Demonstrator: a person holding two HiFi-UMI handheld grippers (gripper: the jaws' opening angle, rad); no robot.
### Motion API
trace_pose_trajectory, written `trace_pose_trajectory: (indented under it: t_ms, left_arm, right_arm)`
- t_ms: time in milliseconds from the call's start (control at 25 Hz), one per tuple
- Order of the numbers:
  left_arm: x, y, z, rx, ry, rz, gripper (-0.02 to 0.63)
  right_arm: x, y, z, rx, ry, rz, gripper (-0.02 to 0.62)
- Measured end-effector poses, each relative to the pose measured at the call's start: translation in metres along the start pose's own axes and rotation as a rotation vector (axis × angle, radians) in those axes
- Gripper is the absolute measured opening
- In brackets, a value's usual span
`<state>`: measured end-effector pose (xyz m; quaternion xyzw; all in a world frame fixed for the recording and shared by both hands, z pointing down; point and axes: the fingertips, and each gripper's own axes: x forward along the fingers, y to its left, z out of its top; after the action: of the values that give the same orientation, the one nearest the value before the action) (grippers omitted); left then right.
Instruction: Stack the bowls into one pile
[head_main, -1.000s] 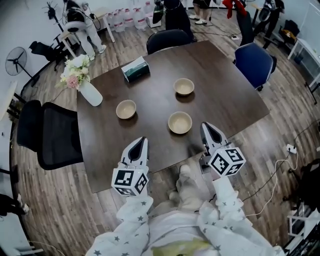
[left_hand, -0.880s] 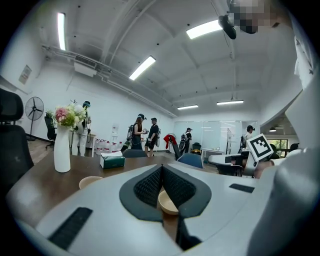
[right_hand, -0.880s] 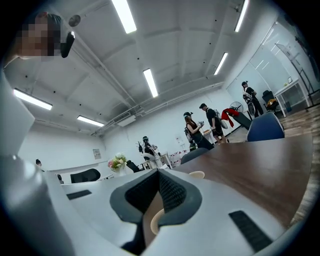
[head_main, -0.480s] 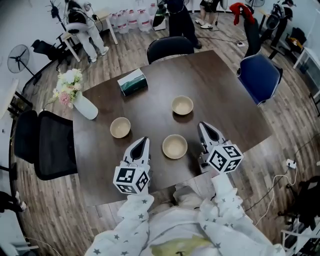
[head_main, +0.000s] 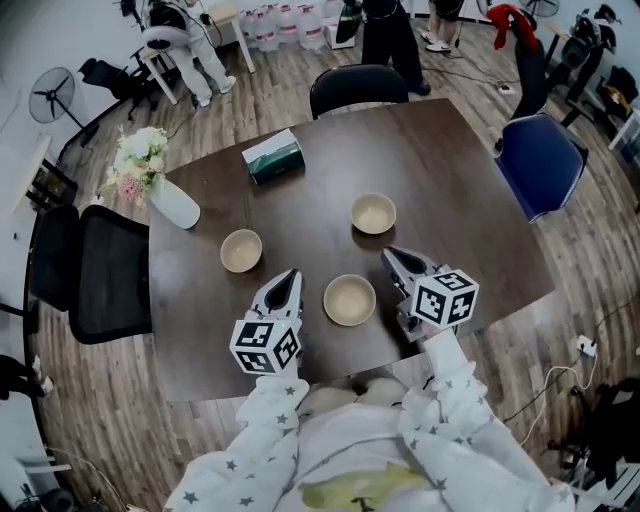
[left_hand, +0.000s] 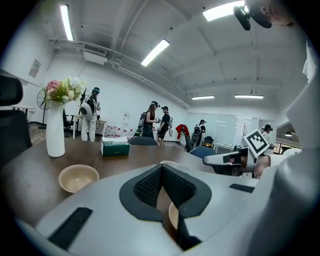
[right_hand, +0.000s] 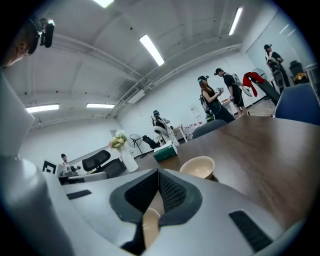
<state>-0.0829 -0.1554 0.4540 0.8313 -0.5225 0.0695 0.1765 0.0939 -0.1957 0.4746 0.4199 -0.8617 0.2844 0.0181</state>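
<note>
Jaws closed and empty on your left gripper (head_main: 290, 275) and right gripper (head_main: 390, 253), either side of the nearest round beige bowl (head_main: 349, 299). Beyond it, two matching beige bowls (head_main: 241, 250) (head_main: 373, 213) sit separately on the dark wooden table (head_main: 450, 180).

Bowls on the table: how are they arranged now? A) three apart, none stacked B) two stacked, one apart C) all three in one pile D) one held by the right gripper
A: the left bowl, near bowl and far bowl each sit alone on the table.
</note>
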Motion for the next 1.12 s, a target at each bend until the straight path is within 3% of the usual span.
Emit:
trace_pose_trajectory:
  t_ms: [160, 320, 520, 680, 800, 1120]
  left_arm:
    - [0.003, 0.002, -0.017, -0.023, 0.048, 0.004, 0.025]
    - [0.003, -0.001, -0.031, -0.041, 0.091, -0.002, 0.025]
    - [0.007, -0.004, -0.043, -0.052, 0.13, -0.016, 0.026]
    - [0.007, -0.001, -0.057, -0.07, 0.165, -0.027, 0.025]
    - [0.009, 0.004, -0.064, -0.08, 0.182, -0.032, 0.025]
    - [0.011, 0.001, -0.081, -0.094, 0.225, -0.064, 0.025]
  right_arm:
    - [0.012, 0.003, -0.025, -0.049, 0.126, 0.04, 0.023]
    - [0.02, 0.013, -0.054, -0.029, 0.268, 0.092, 0.025]
    - [0.025, 0.006, -0.079, -0.076, 0.365, 0.018, 0.028]
    - [0.027, 0.004, -0.098, -0.048, 0.399, -0.011, 0.031]
    - [0.029, 0.005, -0.105, 0.004, 0.402, -0.005, 0.12]
    - [0.032, 0.003, -0.125, 0.038, 0.46, -0.03, 0.129]
